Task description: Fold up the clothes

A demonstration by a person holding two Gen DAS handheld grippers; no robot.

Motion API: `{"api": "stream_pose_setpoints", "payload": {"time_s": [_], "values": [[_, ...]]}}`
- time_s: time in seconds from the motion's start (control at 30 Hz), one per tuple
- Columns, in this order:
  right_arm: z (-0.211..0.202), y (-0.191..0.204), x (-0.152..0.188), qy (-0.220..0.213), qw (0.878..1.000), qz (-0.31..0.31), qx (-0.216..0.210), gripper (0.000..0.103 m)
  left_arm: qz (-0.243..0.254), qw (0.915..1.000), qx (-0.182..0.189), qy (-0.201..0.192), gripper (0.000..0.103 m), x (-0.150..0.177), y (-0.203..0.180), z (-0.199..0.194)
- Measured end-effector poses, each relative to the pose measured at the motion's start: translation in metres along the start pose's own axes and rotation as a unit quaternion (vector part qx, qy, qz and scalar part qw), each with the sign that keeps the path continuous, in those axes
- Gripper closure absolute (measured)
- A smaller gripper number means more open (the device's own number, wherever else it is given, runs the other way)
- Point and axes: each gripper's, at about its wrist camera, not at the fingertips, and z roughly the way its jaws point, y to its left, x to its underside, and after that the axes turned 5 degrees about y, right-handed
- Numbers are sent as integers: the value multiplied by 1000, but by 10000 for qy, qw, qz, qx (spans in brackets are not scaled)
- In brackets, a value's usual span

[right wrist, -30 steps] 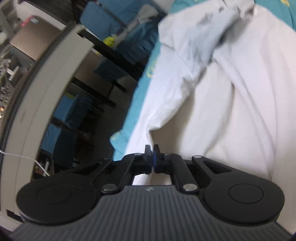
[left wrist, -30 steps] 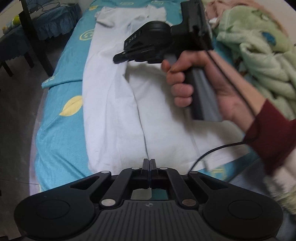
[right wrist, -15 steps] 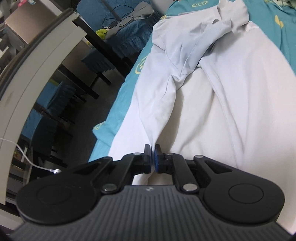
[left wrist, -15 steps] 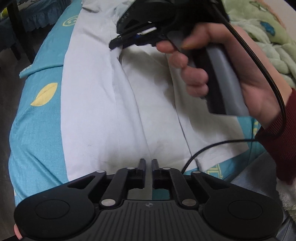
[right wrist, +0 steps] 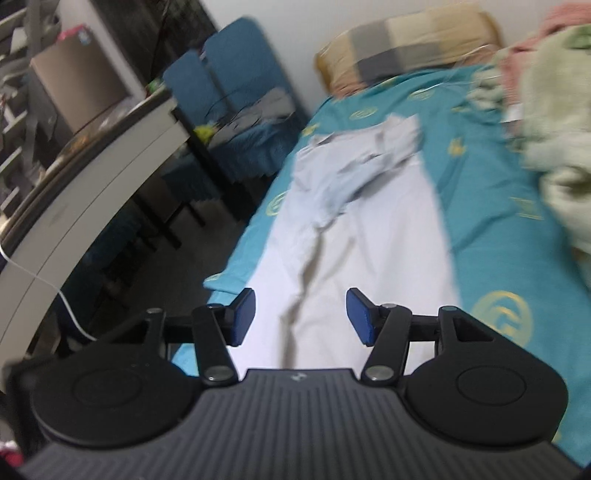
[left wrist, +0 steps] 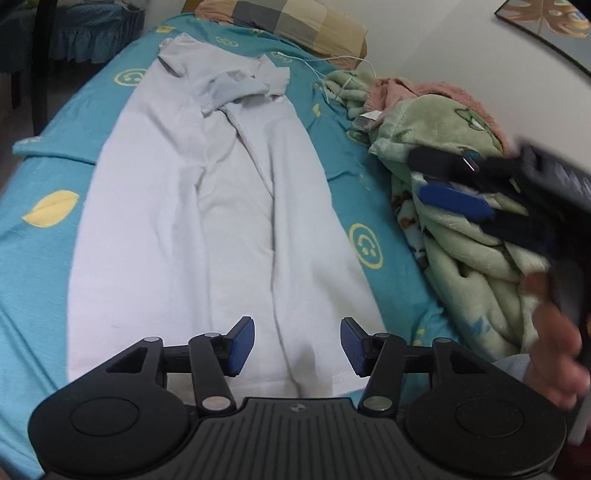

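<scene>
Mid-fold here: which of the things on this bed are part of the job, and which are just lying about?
Job:
- white shirt, laid lengthwise on the bed, sides folded in
- left claw, opening, nothing between the pads
- right claw, opening, nothing between the pads

Lying about:
- green blanket, heaped right of the shirt
- pink towel
- checked pillow
- white cable
- teal sheet

no readable text, labels or numbers anywhere
</scene>
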Motion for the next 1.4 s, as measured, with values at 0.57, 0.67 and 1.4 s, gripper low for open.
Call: {"api": "stream_pose_setpoints", "payload": {"time_s": [0.57, 0.67, 1.4], "values": [[-8, -79, 37, -36, 9926, 1185, 275, 44, -217, 9969, 111, 748, 94, 12, -3, 71], [-4, -81, 38, 22, 9918, 1261, 216, 44, -70, 9975, 96, 698, 100, 13, -8, 67], [45, -86, 47, 1280, 9823, 1324, 341, 44, -834, 9943, -538, 401, 49, -5, 47, -1]]}}
